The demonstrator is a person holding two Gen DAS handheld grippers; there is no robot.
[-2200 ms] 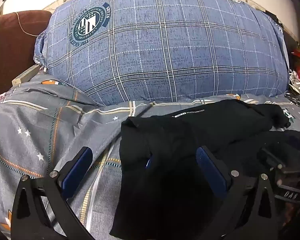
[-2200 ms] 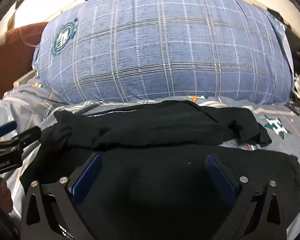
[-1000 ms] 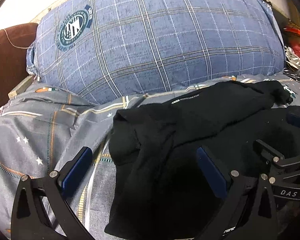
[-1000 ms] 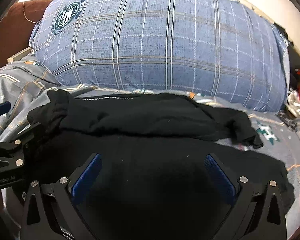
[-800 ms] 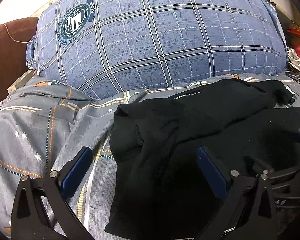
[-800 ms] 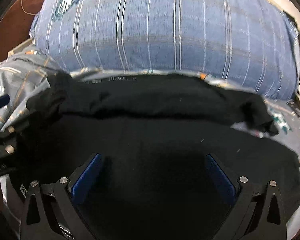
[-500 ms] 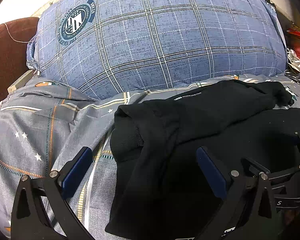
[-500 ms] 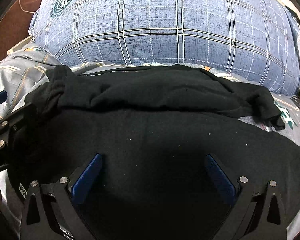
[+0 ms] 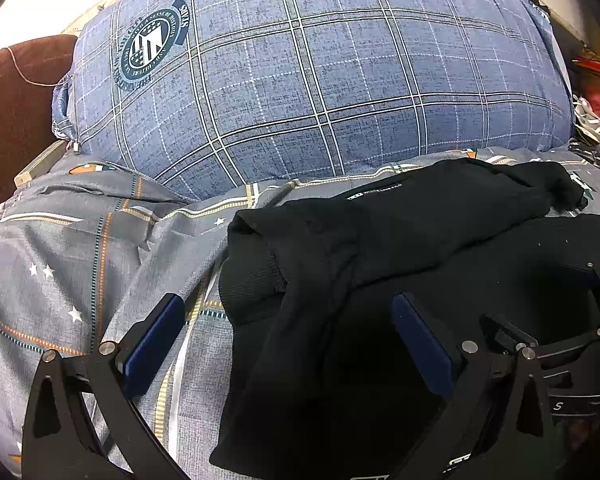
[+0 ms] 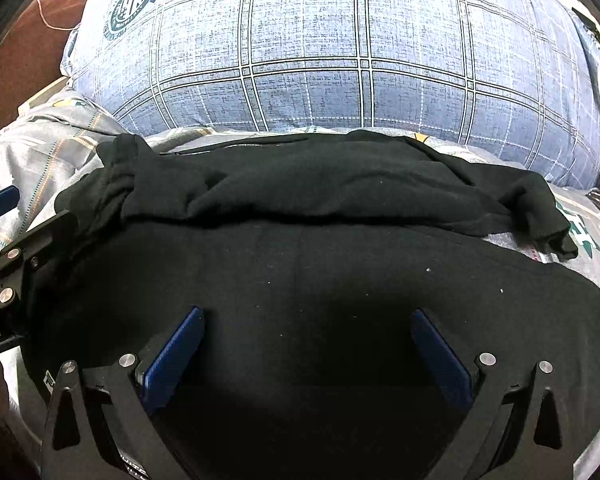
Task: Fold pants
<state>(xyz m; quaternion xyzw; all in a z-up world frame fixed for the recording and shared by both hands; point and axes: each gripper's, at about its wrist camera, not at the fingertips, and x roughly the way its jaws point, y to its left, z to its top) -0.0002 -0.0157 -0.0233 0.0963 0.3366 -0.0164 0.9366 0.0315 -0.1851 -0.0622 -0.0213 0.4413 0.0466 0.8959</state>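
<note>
Black pants lie on the grey patterned bedsheet, one leg bunched along the far side and the other spread flat nearer me. My left gripper hovers open over the pants' left edge, one blue pad above the sheet and the other above the cloth. My right gripper stands open over the flat middle of the pants, nothing between its pads. The right gripper's black frame shows at the right of the left wrist view. The left gripper's frame shows at the left of the right wrist view.
A big blue plaid pillow rises right behind the pants. A dark red cushion sits at the far left. Red and white clutter lies at the right edge of the bed.
The right gripper has moved forward and lower over the flat pants, which now fill more of its view. The left gripper has hardly shifted. Both stay open.
</note>
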